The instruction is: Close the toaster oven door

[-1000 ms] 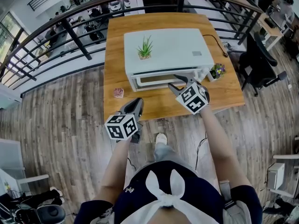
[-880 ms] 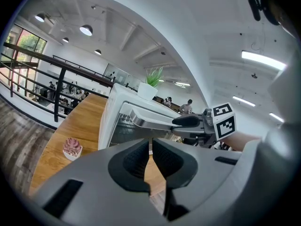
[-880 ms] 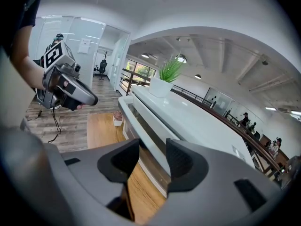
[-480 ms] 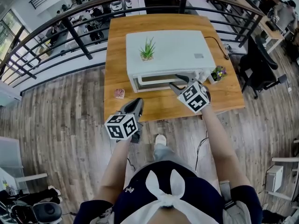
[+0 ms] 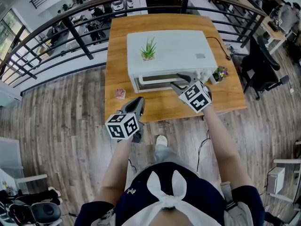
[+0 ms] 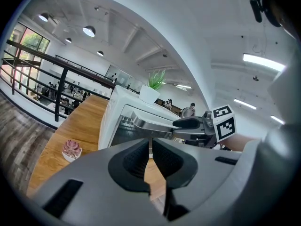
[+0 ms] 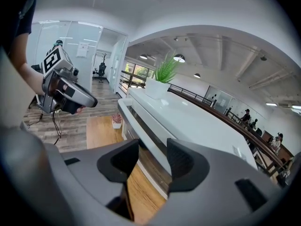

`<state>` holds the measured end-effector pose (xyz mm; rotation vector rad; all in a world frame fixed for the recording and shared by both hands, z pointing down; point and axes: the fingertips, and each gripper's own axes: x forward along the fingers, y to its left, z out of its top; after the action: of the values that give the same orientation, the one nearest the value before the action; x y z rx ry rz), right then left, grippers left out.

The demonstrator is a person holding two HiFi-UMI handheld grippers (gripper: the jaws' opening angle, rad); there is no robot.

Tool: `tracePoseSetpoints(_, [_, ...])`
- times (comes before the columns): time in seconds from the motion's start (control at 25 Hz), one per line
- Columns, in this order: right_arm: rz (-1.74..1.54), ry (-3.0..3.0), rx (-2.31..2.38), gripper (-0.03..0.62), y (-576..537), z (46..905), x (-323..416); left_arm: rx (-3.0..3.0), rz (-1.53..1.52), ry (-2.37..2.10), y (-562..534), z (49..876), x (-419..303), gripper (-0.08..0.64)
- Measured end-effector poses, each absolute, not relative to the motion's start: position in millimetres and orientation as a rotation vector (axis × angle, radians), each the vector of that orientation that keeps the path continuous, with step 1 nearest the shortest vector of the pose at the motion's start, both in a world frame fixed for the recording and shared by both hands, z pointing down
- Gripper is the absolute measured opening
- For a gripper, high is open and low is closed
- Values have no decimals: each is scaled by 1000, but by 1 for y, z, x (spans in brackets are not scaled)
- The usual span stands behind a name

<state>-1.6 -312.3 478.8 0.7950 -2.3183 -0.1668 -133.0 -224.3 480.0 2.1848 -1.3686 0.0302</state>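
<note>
Left gripper (image 5: 139, 100) above wooden table (image 5: 117, 55), railing (image 5: 75, 39) beyond

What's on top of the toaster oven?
A potted plant stands near the oven's left end; a small grey patch sits right. The top beneath the plant is covered.

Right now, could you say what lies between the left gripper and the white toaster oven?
Only bare wooden tabletop separates left gripper from white toaster oven, in the head view.
</note>
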Motion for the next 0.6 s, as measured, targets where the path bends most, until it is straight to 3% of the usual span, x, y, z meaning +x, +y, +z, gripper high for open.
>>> tracePoseSetpoints(0.6, [-60, -2450, 959, 169, -288, 450, 5, 2247, -35, -1425, -227, 442, -133, 38])
